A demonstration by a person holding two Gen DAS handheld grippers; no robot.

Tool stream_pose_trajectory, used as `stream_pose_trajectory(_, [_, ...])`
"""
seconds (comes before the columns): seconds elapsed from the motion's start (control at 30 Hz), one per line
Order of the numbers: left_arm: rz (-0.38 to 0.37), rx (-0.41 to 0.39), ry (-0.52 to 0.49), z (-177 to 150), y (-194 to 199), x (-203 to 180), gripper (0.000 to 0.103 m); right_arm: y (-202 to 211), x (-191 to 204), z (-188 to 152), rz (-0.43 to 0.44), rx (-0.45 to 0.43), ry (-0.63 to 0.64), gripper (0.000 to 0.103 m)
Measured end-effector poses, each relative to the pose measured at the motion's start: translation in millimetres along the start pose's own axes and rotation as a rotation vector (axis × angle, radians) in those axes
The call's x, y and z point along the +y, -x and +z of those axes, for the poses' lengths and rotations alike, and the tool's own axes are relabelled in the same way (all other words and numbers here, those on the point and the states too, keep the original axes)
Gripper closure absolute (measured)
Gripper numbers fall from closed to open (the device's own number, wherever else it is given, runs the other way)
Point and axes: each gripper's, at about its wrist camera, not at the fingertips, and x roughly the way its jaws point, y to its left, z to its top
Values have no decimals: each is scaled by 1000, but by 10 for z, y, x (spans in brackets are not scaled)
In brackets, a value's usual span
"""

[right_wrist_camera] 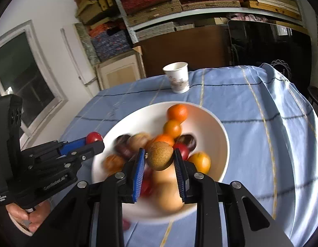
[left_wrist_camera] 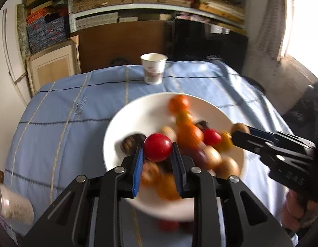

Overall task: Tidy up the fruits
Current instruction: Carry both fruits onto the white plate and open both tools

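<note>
Red, smooth tomato [left_wrist_camera: 157,147], likely soft and slippery, is sitting pinched across its middle in left gripper [left_wrist_camera: 157,152] above white bowl [left_wrist_camera: 126,123], while right gripper [right_wrist_camera: 160,159] is clamping rough brown fruit [right_wrist_camera: 160,156].

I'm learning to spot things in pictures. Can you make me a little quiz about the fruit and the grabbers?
1. True or false: the left gripper is shut on a red fruit.
2. What does the right gripper hold? A) a brown fruit B) an orange C) nothing
3. Fill in: behind the white bowl, on the blue cloth, stands a paper ____.

Key
1. True. Its pads press the red fruit from both sides, above the bowl.
2. A. The rough brown fruit sits between its blue pads.
3. Cup. It stands upright, apart from the bowl.
</note>
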Motion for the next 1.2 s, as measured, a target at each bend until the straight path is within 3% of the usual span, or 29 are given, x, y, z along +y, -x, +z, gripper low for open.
stream_pose_trajectory(0.17, [27, 45, 50, 273, -430, 158, 78, -284, -152, 166, 20, 26, -49, 74])
stream_pose_trajectory(0.5, [75, 114, 68, 412, -880, 267, 76, -550, -180, 258, 4, 49, -23, 74])
stream_pose_trajectory(0.53, [80, 118, 68, 410, -885, 263, 73, -553, -176, 270, -1, 48, -20, 73])
stream_pose_trajectory(0.57, [91, 122, 67, 408, -885, 257, 57, -546, -172, 278, -4, 45, -19, 72])
stream_pose_trajectory(0.6, [107, 115, 67, 404, -860, 257, 46, -534, -169, 287, -2, 45, -20, 70])
stream_pose_trajectory(0.67, [138, 93, 66, 391, -770, 257, 43, -481, -163, 298, -3, 41, -27, 65])
stream_pose_trajectory(0.9, [167, 20, 91, 171, -130, 262, 20, 44, -18, 109, 36, -19, -14, 63])
stream_pose_trajectory(1.07, [168, 0, 133, -182, 300, 313, 11, 378, 153, -268, 37, -18, 36, 62])
stream_pose_trajectory(1.2, [207, -25, 153, -584, 567, 331, 9, 462, 310, -602, 25, -1, 94, 62])
